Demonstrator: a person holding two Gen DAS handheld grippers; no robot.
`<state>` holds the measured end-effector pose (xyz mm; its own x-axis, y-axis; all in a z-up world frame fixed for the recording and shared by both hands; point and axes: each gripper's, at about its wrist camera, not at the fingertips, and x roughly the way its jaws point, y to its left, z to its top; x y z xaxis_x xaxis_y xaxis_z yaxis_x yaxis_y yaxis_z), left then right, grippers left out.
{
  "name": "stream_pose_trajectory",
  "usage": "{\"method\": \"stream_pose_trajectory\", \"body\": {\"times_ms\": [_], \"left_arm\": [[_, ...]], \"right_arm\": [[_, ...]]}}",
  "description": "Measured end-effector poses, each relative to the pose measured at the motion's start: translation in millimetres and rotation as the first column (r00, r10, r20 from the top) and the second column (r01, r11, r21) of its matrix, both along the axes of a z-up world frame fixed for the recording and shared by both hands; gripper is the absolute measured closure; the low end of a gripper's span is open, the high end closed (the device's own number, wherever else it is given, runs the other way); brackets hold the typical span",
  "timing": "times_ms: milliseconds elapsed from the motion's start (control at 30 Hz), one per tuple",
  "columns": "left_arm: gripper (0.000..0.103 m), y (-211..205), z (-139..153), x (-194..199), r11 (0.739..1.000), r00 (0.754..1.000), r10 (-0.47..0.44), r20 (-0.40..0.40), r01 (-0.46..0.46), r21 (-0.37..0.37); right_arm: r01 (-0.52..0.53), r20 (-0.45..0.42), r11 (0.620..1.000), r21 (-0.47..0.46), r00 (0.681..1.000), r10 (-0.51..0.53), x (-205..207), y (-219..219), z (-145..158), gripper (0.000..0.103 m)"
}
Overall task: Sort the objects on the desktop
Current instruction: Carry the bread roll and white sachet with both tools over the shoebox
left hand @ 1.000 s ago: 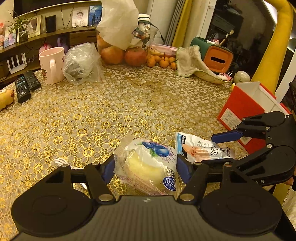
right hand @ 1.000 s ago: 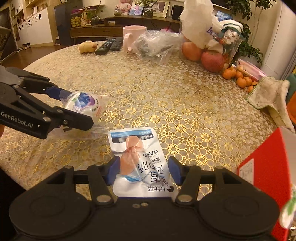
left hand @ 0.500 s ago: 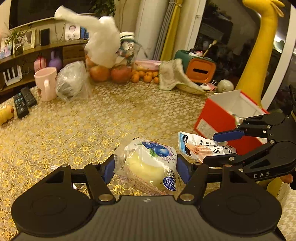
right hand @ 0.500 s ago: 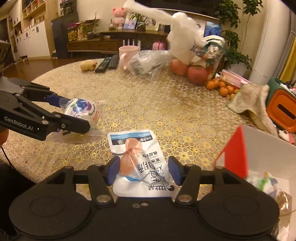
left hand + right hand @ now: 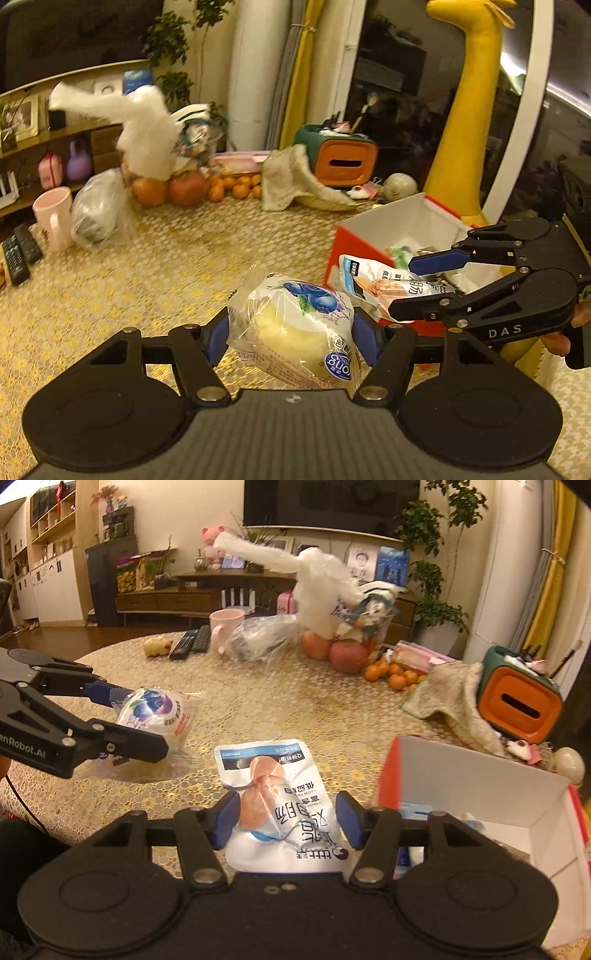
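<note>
My left gripper [image 5: 291, 332] is shut on a clear-wrapped blueberry bun [image 5: 295, 328] and holds it above the gold lace table. In the right wrist view that left gripper [image 5: 129, 720] and its bun [image 5: 155, 710] show at the left. My right gripper [image 5: 284, 816] is shut on a white and blue snack pouch [image 5: 280, 805] with a pink picture. The left wrist view has the right gripper [image 5: 406, 284] with the pouch [image 5: 384, 286] over the near edge of a red box [image 5: 391, 229] with a white inside. The same box [image 5: 480, 782] lies just right of the pouch.
At the table's far side stand a pink mug [image 5: 225, 626], two remotes [image 5: 190, 640], a clear bag [image 5: 266, 638], apples [image 5: 345, 655], small oranges [image 5: 391, 674] under a white bag, a crumpled cloth [image 5: 450, 698] and an orange-green tissue box [image 5: 517, 701]. Several packets lie inside the red box.
Both grippers have lifted with their packets and swung right toward the red box. The box's white inside has come into view, and the pouch now hangs at its edge.
</note>
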<state>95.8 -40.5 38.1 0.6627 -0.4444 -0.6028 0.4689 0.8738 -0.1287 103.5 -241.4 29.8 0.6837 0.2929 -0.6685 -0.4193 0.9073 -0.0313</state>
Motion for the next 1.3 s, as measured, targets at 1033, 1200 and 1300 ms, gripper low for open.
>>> {"method": "stream_pose_trajectory", "body": {"times_ms": [1033, 1200, 1300], "left_arm": [[0.036, -194, 8, 2, 0.975, 0.974, -0.221, 0.057, 0.219, 0.034], [0.036, -211, 5, 21, 0.972, 0.972, -0.229, 0.047, 0.226, 0.065], [0.036, -216, 5, 37, 0.974, 0.975, -0.220, 0.037, 0.217, 0.070]], "right_arm": [[0.315, 0.055, 0.949, 0.021, 0.947, -0.315, -15, -175, 9, 0.047], [0.379, 0.053, 0.925, 0.033, 0.923, -0.380, -4, -206, 5, 0.047], [0.416, 0.039, 0.908, 0.043, 0.908, -0.418, 6, -224, 0, 0.047]]}}
